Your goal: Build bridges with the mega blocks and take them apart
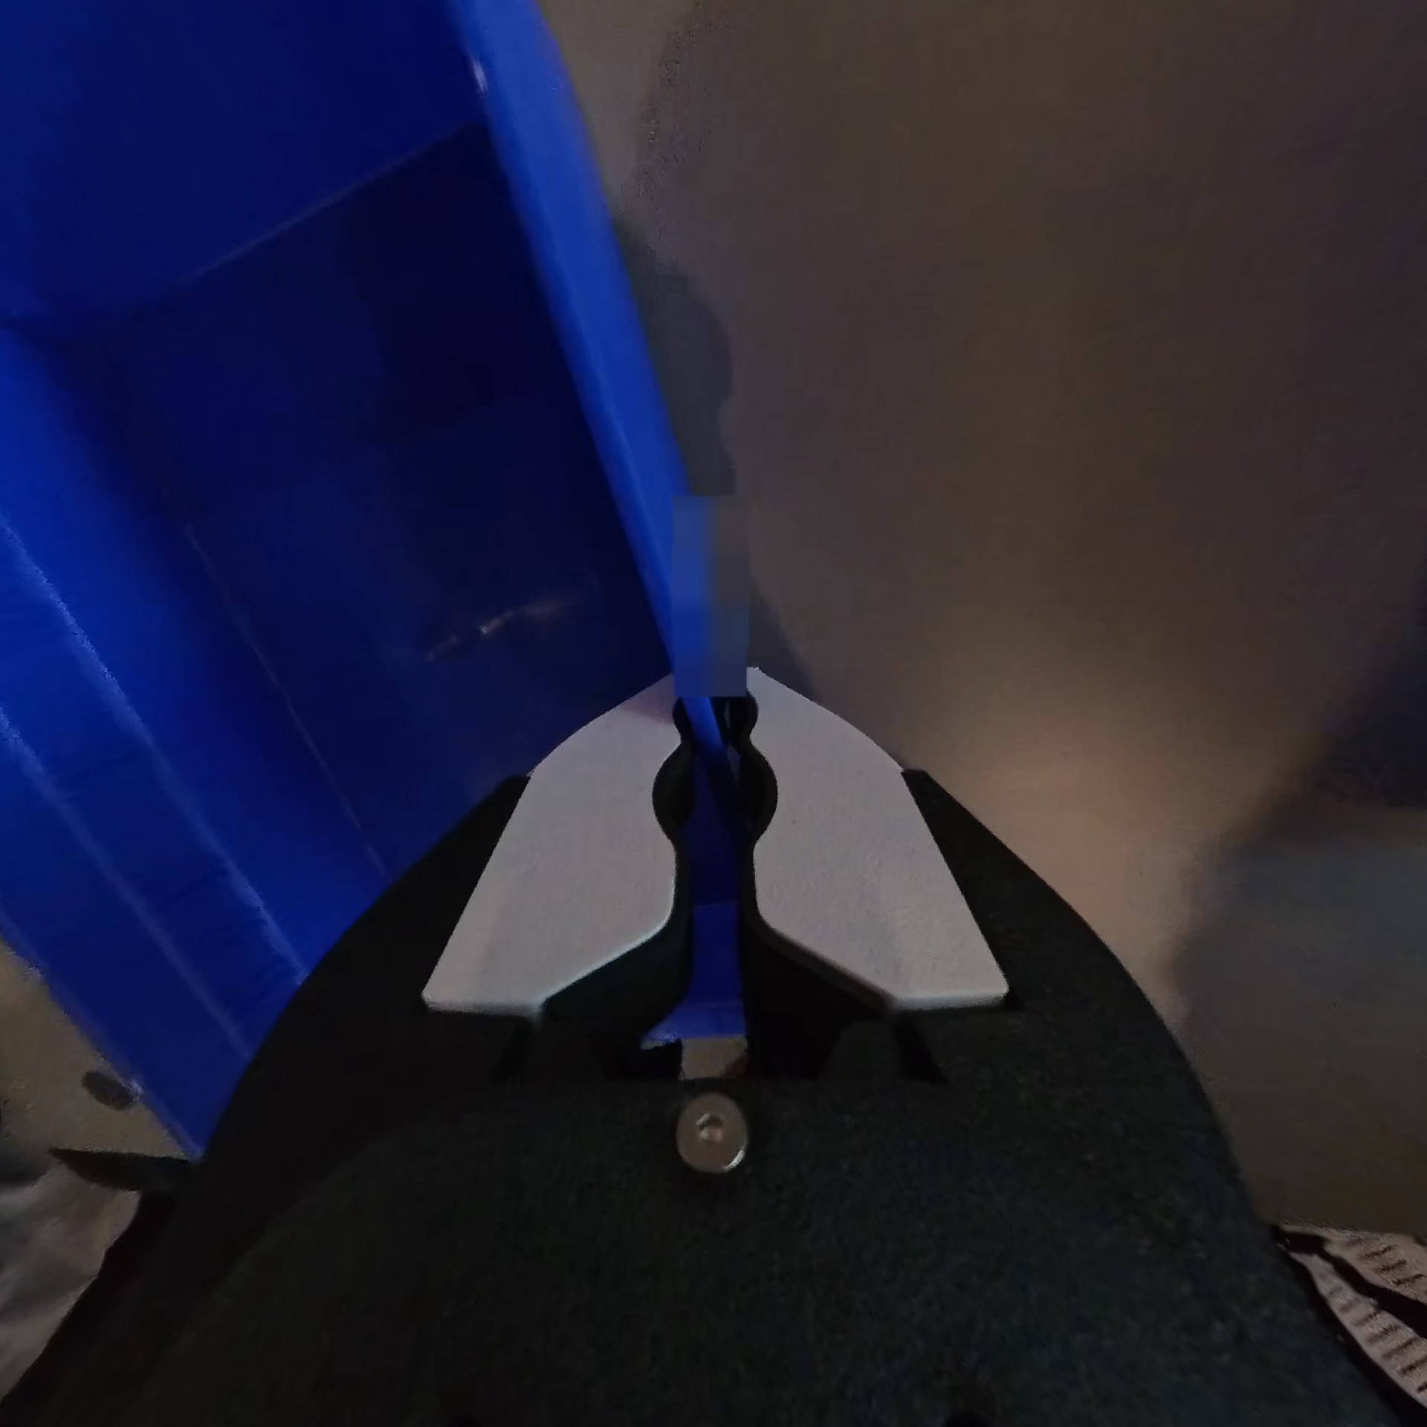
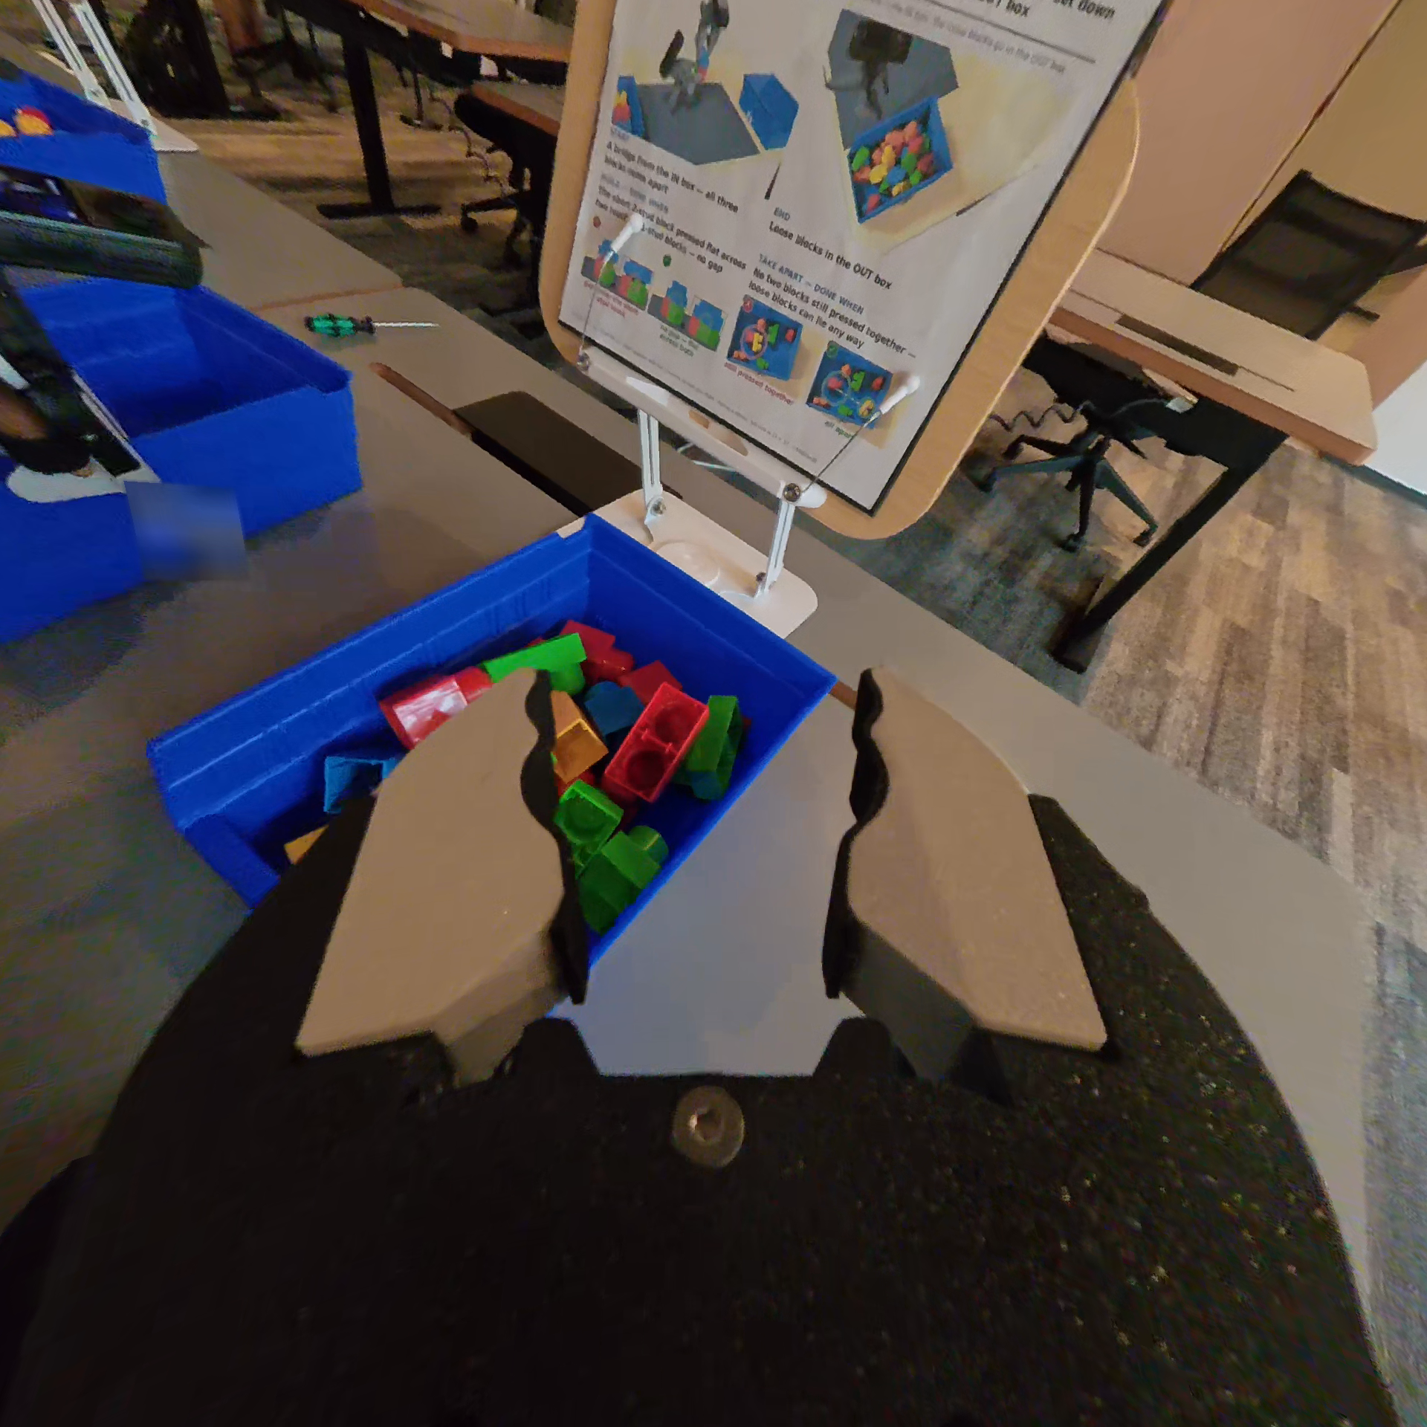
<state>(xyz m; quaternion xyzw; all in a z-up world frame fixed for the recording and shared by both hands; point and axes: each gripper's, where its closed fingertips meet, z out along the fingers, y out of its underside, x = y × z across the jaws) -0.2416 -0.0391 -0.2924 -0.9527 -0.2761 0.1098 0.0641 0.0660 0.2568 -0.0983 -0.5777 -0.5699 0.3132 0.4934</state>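
My left gripper (image 1: 712,710) is shut on the thin side wall of an empty blue bin (image 1: 309,463), which fills the left of the left wrist view. In the right wrist view this bin (image 2: 232,417) stands at the left with the left gripper (image 2: 69,479) on its near wall. My right gripper (image 2: 699,695) is open and empty, above the near right corner of a second blue bin (image 2: 347,679). That bin holds several loose mega blocks, among them a red one (image 2: 656,741) and a green one (image 2: 587,818).
An instruction board (image 2: 834,193) on a white stand rises just behind the block bin. A green screwdriver (image 2: 347,325) lies farther back on the grey table (image 2: 1004,772). A third blue bin (image 2: 69,147) sits far left. The table edge runs along the right. About 45 cm separates my left fingertips from my right.
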